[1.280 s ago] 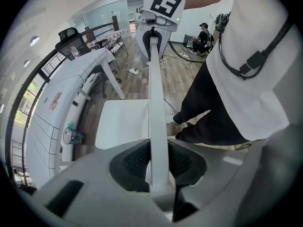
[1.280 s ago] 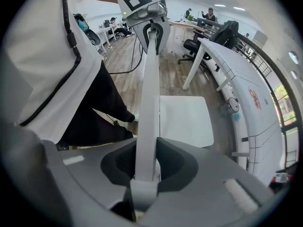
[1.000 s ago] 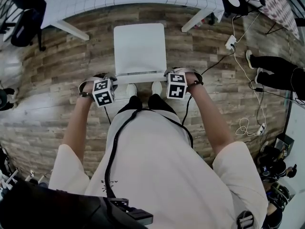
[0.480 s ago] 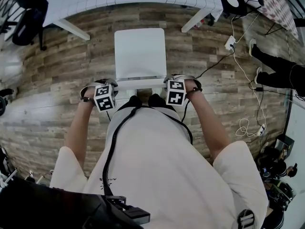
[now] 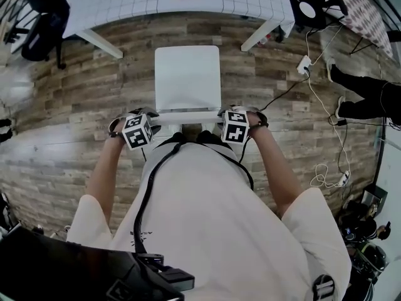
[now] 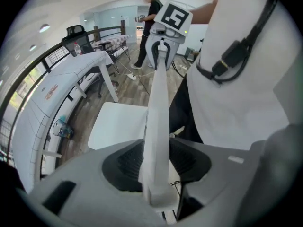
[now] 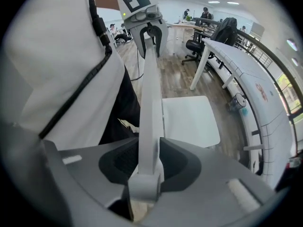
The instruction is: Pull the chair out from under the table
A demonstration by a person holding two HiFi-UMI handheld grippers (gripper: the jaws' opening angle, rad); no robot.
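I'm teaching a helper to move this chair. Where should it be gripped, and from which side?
Grip the chair by its backrest rail near both ends, from above and behind: the rail is a thin, level bar, and the chair faces the table.

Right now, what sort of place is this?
Probably an open-plan office or lab: long white desks, black swivel office chairs, people at further desks, and power cables trailing over wood-look flooring.
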